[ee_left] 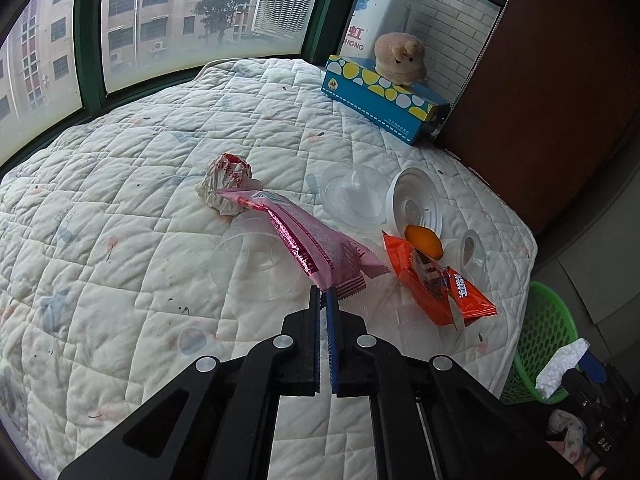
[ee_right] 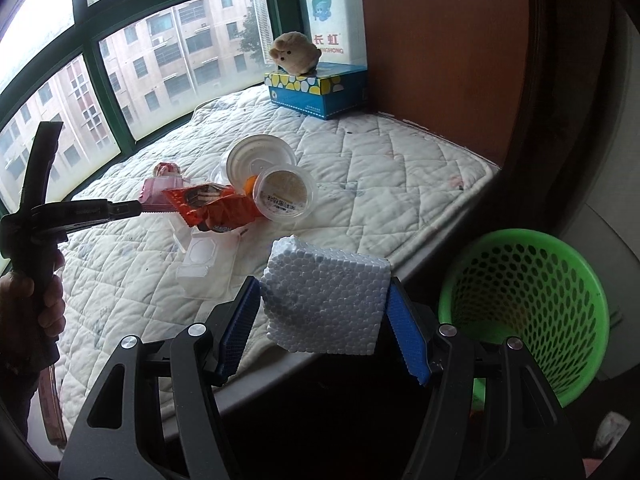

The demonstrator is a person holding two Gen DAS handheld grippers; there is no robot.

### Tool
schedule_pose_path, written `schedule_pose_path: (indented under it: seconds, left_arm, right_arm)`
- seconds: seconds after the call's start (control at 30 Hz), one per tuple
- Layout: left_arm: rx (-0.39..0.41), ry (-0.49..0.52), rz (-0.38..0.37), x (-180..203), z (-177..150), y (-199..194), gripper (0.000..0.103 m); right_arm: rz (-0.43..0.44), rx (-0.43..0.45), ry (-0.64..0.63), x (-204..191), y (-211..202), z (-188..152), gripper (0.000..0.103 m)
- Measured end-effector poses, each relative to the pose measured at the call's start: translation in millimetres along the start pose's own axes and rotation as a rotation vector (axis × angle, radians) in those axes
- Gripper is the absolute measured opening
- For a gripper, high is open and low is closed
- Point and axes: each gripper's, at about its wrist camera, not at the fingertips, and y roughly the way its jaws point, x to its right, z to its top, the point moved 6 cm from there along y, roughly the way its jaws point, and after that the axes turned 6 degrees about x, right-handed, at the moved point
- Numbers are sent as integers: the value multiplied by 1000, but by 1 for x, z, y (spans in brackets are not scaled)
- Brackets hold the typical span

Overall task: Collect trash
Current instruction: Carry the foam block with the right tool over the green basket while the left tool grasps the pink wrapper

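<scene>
Lettering reading "HONG" shows on the white carton [ee_left: 384,12] behind the blue tissue box [ee_left: 384,98] in the left wrist view; the left gripper [ee_left: 325,296], jaws nearly together, pinches the crimped end of the pink wrapper [ee_left: 304,242] lying over the quilted mattress [ee_left: 120,208], beside the orange packet [ee_left: 436,284]. Right wrist view: the right gripper [ee_right: 324,304], jaws spread wide, clamps a white foam block [ee_right: 326,296] beside the green basket [ee_right: 528,320], whose contents cannot be seen

Green basket [ee_right: 524,304] mouth unobstructed beside mattress edge [ee_right: 440,216]; trash cluster [ee_right: 240,196] crowds mattress middle.
</scene>
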Motion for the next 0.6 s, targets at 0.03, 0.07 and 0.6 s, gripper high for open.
schedule_pose_path:
  seconds: [0.03, 0.07, 0.6]
  left_arm:
    - [10, 5, 2, 1, 1, -5, 3]
    - [21, 12, 4, 3, 3, -10, 3]
    - [208, 183, -116, 88, 33, -107, 1]
  right_arm:
    - [-2, 4, 3, 3, -1, 1, 64]
    - [-4, 8, 6, 6, -3, 1, 64]
    - [-108, 38, 114, 87, -29, -6, 64]
